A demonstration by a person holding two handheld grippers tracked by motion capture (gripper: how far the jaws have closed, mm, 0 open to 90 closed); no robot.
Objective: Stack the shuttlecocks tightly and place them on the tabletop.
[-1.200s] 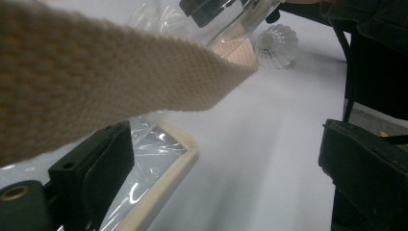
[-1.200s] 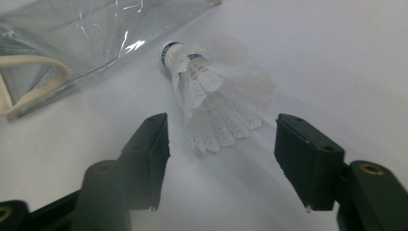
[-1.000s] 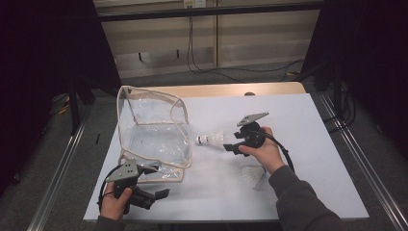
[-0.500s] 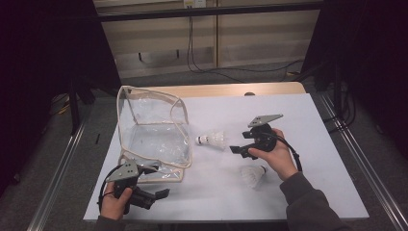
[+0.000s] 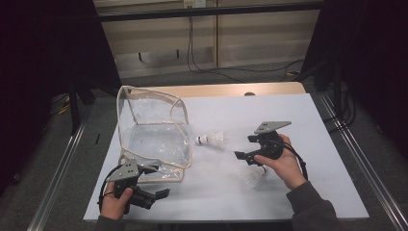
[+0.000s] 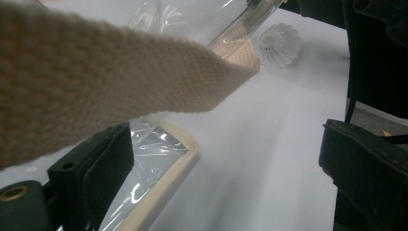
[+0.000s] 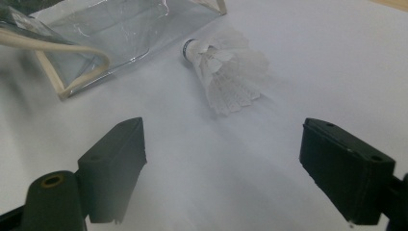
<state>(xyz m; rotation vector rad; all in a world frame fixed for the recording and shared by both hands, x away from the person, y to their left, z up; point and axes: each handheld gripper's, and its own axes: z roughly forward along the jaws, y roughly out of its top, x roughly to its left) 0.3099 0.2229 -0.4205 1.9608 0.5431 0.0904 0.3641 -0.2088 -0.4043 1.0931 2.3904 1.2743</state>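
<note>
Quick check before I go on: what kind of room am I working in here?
Probably a lab or data-recording station, not a home. A table under a white sheet stands between dark curtains, cables run along the bare wall behind, and the props are few: a clear bag and two shuttlecocks.

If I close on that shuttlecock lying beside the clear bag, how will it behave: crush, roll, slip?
The shuttlecock probably weighs very little; its thin white skirt looks easy to crush, so squeeze gently. It lies on its side on the smooth white table, so a nudge would likely swing it around its cork end. The right gripper is open.
</note>
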